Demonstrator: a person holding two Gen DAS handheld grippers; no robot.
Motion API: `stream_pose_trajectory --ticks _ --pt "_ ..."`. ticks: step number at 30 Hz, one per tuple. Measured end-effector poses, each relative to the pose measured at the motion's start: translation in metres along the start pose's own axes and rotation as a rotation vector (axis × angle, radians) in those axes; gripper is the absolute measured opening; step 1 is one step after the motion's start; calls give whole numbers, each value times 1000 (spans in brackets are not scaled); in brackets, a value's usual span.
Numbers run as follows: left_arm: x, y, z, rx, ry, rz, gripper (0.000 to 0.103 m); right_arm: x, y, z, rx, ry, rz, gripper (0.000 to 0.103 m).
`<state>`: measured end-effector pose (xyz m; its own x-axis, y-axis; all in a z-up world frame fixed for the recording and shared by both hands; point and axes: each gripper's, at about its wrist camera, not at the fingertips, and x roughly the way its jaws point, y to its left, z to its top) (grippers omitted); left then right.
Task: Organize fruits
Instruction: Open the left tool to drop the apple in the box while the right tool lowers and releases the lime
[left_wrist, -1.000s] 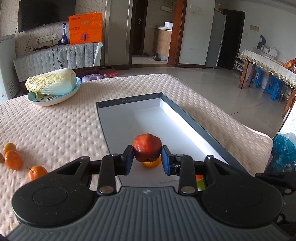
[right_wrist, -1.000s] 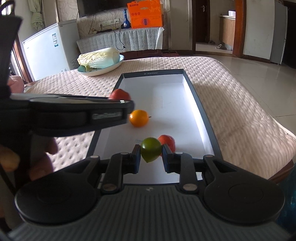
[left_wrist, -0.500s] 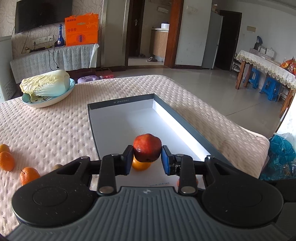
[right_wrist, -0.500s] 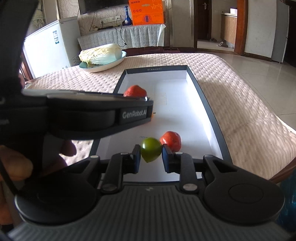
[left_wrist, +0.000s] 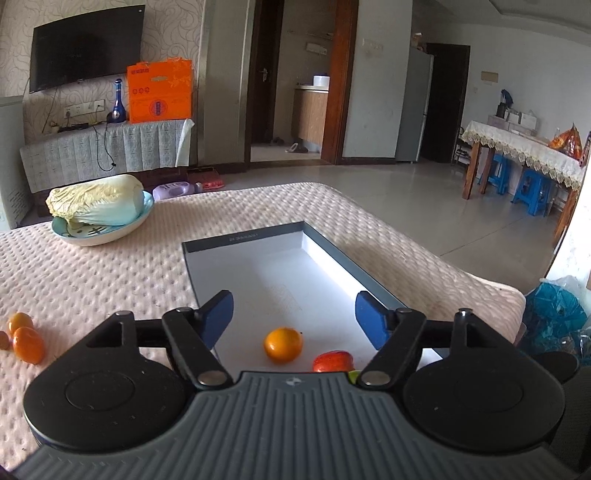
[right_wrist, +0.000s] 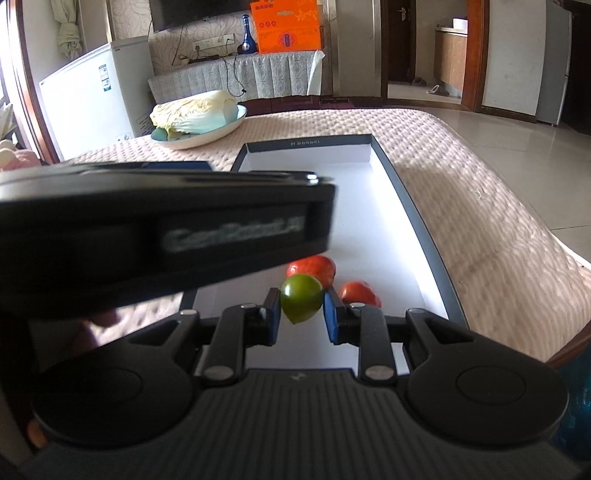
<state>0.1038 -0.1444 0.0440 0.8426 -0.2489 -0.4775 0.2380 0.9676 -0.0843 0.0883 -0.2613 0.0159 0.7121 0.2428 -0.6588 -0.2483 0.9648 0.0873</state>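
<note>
- Starting at the far left of the quilted table (left_wrist: 92, 280), I see loose oranges (left_wrist: 27, 344) waiting outside the box, and a cabbage (left_wrist: 98, 201) in a bowl (left_wrist: 99, 236) further back
- My left gripper (left_wrist: 293, 321) has just been opening and now stands wide, with nothing between its blue pads (left_wrist: 218, 314); it hangs over the near end of the white box (left_wrist: 288, 280), tipped gently downward
- Below and ahead of it an orange (left_wrist: 283, 345) sits on the box floor, and just right of that, partly under my gripper's body, lies the red fruit (left_wrist: 332, 361) I take to be the one let go
- To do this release well, I judge I should lift the left hand straight up and back before swinging away, so the open fingers do not nudge either fruit into a roll
- My right gripper (right_wrist: 301, 310) is clenched on a green fruit (right_wrist: 301, 303), pointing down more steeply over the same near end
- Behind it in the right view are a red fruit (right_wrist: 314, 267) and another red one (right_wrist: 360, 293) to its right
- I would set the green one in a bare spot beside them, low, then loosen slowly
- My left gripper's body (right_wrist: 166, 236) crosses that view, so I should mind the two hands colliding
</note>
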Motion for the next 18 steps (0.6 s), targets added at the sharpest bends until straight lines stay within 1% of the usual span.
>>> stream_pose_trajectory --ticks 6,10,13,14,16,18 --pt "-13 18 1 -34 -17 38 82 6 1 8 43 -18 -20 29" --pt "-22 30 0 -53 -16 58 83 10 4 13 58 -35 -59 30" --pt "-28 37 0 -50 -21 78 83 13 5 15 64 -43 -84 30" --pt "-29 40 0 -51 -22 83 83 13 6 15 68 -45 -93 30" --pt "-33 46 0 -56 -22 96 83 14 5 16 82 -47 -97 35" --pt "-37 52 0 -61 -21 108 83 13 6 17 97 -56 -108 36"
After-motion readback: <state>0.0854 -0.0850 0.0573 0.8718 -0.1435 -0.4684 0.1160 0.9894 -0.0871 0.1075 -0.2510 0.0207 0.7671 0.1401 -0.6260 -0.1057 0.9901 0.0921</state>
